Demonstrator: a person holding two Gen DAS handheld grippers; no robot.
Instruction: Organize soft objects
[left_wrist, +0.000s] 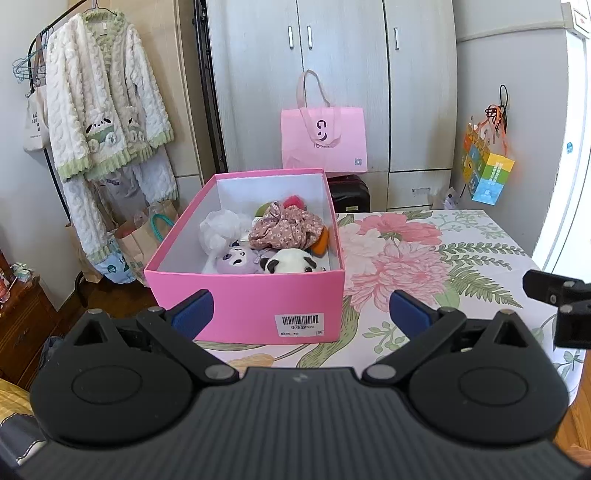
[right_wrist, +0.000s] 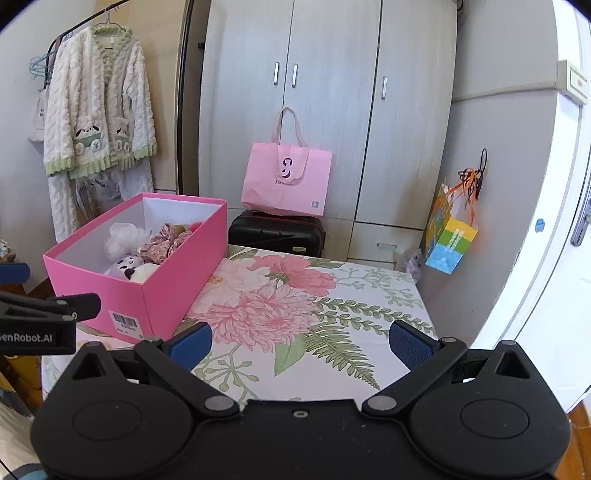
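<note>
A pink cardboard box (left_wrist: 243, 295) (right_wrist: 166, 288) stands on the flowered table and holds soft things: a white mesh puff (left_wrist: 221, 229), a floral cloth scrunchie (left_wrist: 284, 227), a purple plush (left_wrist: 238, 260) and a panda plush (left_wrist: 291, 260). My left gripper (left_wrist: 301, 314) hovers open just in front of the box's near wall, nothing between its blue pads. My right gripper (right_wrist: 301, 343) is open and empty over the tablecloth, to the right of the box. Each gripper's tip shows at the edge of the other's view.
The flowered tablecloth (right_wrist: 332, 302) covers the table right of the box. Behind stand a grey wardrobe (left_wrist: 332, 74), a pink tote bag (left_wrist: 323, 140) on a black suitcase (right_wrist: 277, 230), a rack with a fluffy robe (left_wrist: 103, 99) at left, and a white door (right_wrist: 546, 258) at right.
</note>
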